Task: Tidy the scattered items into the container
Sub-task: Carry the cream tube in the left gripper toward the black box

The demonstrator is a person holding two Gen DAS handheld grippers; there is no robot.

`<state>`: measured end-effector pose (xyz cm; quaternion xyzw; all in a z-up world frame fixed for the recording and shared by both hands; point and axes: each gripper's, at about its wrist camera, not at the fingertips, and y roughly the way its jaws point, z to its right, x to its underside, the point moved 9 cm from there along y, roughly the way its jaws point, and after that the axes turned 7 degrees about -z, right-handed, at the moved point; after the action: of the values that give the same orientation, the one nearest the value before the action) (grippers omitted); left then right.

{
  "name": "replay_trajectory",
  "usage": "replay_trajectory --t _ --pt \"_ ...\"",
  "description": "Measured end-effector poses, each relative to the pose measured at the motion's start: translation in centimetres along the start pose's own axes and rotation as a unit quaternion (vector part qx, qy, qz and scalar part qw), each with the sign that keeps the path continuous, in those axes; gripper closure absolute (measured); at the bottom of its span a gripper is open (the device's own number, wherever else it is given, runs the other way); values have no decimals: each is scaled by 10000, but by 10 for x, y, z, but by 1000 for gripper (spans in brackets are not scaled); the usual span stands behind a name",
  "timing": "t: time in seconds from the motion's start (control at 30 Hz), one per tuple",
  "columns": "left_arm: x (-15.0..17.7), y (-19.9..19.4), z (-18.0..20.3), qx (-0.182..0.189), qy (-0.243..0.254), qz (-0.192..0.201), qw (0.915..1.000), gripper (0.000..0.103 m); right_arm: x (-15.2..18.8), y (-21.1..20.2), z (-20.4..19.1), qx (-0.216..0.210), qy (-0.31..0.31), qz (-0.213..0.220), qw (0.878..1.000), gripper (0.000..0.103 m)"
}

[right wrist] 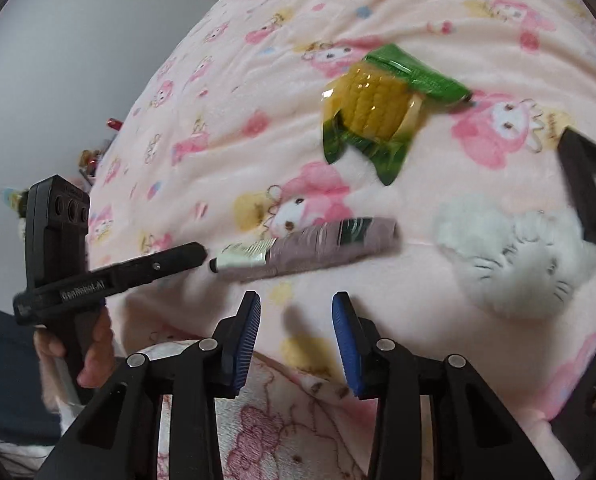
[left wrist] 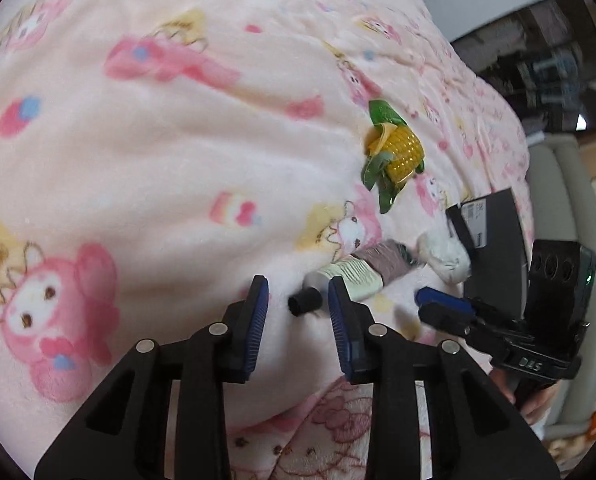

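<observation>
A cosmetic tube (left wrist: 354, 276) with a black cap, a pale body and a mauve end lies on the pink blanket. It also shows in the right wrist view (right wrist: 306, 248). My left gripper (left wrist: 298, 298) is open, its jaws on either side of the tube's black cap (left wrist: 305, 301). A toy corn cob (left wrist: 398, 152) with green husk lies farther back; it also shows in the right wrist view (right wrist: 378, 108). A white fluffy plush (right wrist: 518, 256) lies to the right, next to a black box (left wrist: 494, 248). My right gripper (right wrist: 296, 308) is open and empty, just short of the tube.
The pink cartoon-print blanket (left wrist: 138, 160) covers a bed and folds over at its near edge (right wrist: 258, 420). The black box (right wrist: 590, 196) sits at the blanket's right side. A beige chair or sofa (left wrist: 566, 240) and dark furniture stand beyond the bed.
</observation>
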<state>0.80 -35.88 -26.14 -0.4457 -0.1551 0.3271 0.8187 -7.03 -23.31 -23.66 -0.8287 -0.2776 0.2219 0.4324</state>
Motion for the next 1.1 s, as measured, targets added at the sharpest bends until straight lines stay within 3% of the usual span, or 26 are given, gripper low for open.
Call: replay_trajectory --t 0.07,0.17,0.23,0.37,0.47,0.63,0.83,1.1 --pt "2 0 -3 300 -140 -52 9994 61 -10 -9 6 194 60 296 9994 69" --pt "9 6 0 738 -381 -161 9964 60 -36 -20 22 272 336 642 9970 68" --pt "12 16 3 1004 -607 -276 9927 58 -52 -13 34 307 442 579 9969 67" --pt "9 37 5 978 -765 -431 9913 56 -53 19 46 129 620 3 9980 67" --pt "6 45 12 1057 -802 -431 9902 55 -50 23 38 149 433 54 9989 64" --pt "8 38 25 817 -567 -308 9946 56 -38 12 30 -27 450 126 9989 64" --pt "22 11 66 917 -91 -124 9957 56 -12 -47 14 -18 331 642 9974 64" --pt "45 4 184 1295 890 -209 9874 56 47 -159 42 299 492 1618 9851 64"
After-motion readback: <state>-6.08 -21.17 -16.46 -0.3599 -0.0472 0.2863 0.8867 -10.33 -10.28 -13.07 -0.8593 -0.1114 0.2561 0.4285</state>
